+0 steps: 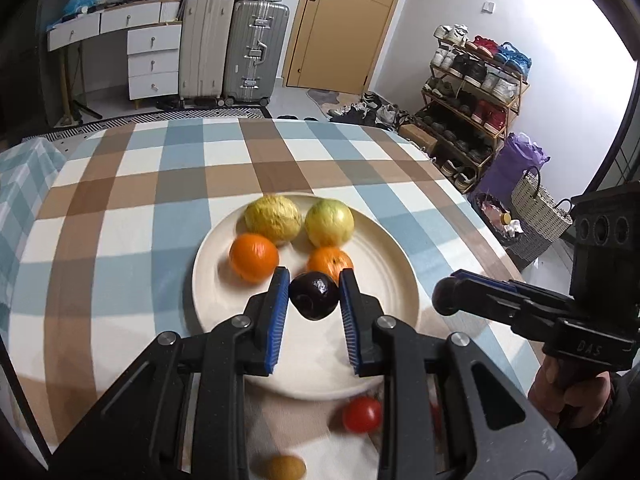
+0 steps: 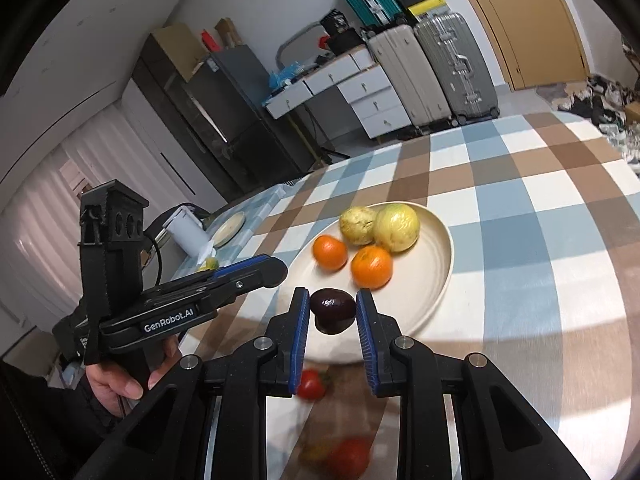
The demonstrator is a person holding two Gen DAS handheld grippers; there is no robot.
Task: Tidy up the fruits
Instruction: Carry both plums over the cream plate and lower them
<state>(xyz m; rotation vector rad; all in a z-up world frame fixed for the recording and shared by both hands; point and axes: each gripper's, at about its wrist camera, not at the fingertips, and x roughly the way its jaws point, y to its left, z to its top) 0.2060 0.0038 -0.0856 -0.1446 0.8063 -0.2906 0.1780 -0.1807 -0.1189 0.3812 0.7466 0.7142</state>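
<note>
Each hand-held gripper clenches a dark plum. The left hand-held gripper [image 1: 314,280] holds its dark plum [image 1: 314,295] over the near part of a cream plate [image 1: 384,248]. The right hand-held gripper [image 2: 333,300] grasps another dark plum [image 2: 333,310] above the plate's near edge. The plate, on the checked surface [image 1: 120,184], holds two oranges [image 1: 253,257] and two yellow-green fruits [image 1: 329,222].

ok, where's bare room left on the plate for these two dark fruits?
Free: on the plate, the right side between the right orange and the rim, plus the near half. Crowded: far left, where two oranges and two yellow-green fruits cluster. A tomato lies just off the near rim.
</note>
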